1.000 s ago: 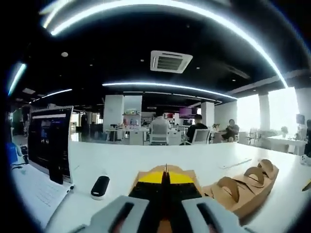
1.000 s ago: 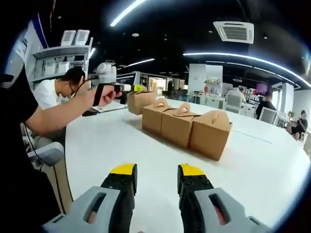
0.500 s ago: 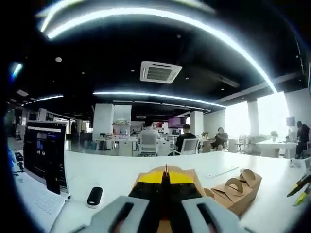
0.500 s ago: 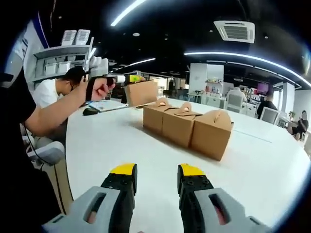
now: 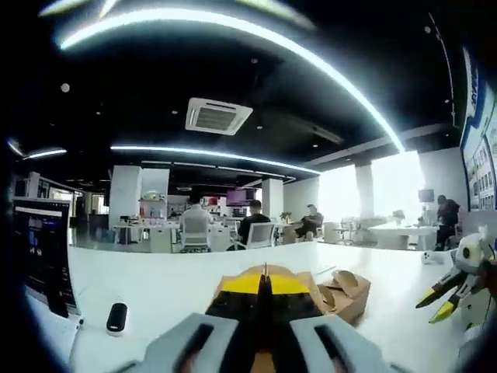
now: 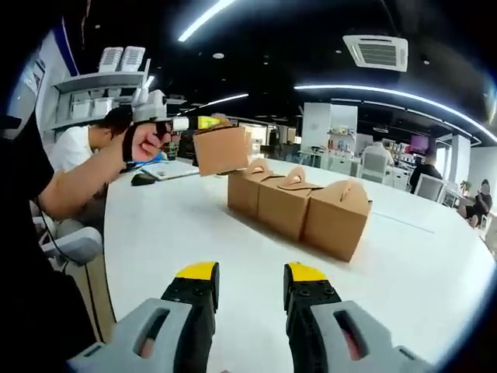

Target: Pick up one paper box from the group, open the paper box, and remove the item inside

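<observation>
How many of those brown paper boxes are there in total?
4. One paper box hangs in the air, clamped by the left gripper. Three boxes stand touching in a row on the white table. Others could be hidden behind them.

Open-plan office: long white desk, black computer monitor at left, seated workers at distant desks, square ceiling air-conditioning vent.
</observation>
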Demonstrator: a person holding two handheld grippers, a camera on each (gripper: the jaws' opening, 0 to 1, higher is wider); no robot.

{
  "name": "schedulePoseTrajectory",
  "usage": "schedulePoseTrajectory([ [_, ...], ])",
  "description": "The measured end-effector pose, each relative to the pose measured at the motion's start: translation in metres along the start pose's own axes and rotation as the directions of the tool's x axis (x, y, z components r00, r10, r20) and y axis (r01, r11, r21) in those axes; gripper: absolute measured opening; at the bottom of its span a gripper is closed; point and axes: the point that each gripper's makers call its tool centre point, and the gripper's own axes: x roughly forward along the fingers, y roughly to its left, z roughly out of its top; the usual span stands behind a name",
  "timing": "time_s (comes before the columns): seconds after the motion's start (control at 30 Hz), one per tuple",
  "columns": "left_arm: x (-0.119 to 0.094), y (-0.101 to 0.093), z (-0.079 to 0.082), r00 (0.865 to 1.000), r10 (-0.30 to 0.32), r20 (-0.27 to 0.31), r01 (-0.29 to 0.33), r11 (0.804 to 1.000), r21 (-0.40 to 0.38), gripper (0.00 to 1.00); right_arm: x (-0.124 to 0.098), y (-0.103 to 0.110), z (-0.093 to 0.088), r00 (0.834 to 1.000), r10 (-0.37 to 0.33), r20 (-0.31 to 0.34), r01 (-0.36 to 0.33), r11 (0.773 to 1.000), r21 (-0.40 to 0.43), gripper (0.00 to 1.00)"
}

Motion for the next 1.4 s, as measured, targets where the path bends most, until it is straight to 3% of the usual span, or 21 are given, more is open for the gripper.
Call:
schedulePoseTrajectory([
  [0.33, -0.007, -0.038, 0.007, 0.990, -0.141, 0.017, 0.139, 0.988, 0.073, 0.04, -0.003, -0.001, 0.002, 1.000, -0.016, 0.004, 0.016, 1.000, -0.003, 0.34],
  [0.47, -0.014, -0.062, 0.013, 0.971, -0.235, 0.040, 0.228, 0.965, 0.131, 0.04, -0.004, 0.001, 0.001, 1.000, -0.012, -0.002, 0.012, 1.000, 0.000, 0.34],
  [0.6, -0.021, -0.084, 0.007, 0.954, -0.299, -0.008, 0.295, 0.937, 0.187, 0.04, -0.005, 0.002, 0.001, 1.000, -0.015, -0.002, 0.015, 1.000, -0.006, 0.34],
  [0.83, -0.035, -0.125, 0.003, 0.899, -0.438, -0.014, 0.429, 0.873, 0.233, 0.04, -0.004, 0.009, 0.004, 1.000, -0.008, 0.001, 0.008, 1.000, -0.014, 0.34],
  [0.97, -0.039, -0.133, 0.001, 0.879, -0.478, -0.009, 0.467, 0.854, 0.229, 0.04, -0.004, 0.012, 0.003, 1.000, -0.004, -0.001, 0.004, 1.000, -0.012, 0.34],
  [1.13, -0.046, -0.142, -0.004, 0.840, -0.542, -0.013, 0.532, 0.819, 0.213, 0.04, -0.007, 0.012, 0.002, 1.000, -0.012, -0.002, 0.012, 1.000, -0.015, 0.34],
  [1.27, -0.048, -0.146, -0.014, 0.824, -0.564, -0.053, 0.565, 0.809, 0.166, 0.04, -0.008, 0.012, 0.002, 1.000, -0.014, -0.003, 0.014, 1.000, -0.015, 0.34],
  [1.4, -0.055, -0.157, -0.028, 0.789, -0.606, -0.100, 0.614, 0.770, 0.176, 0.04, -0.009, 0.013, 0.001, 1.000, -0.016, -0.004, 0.016, 1.000, -0.013, 0.34],
])
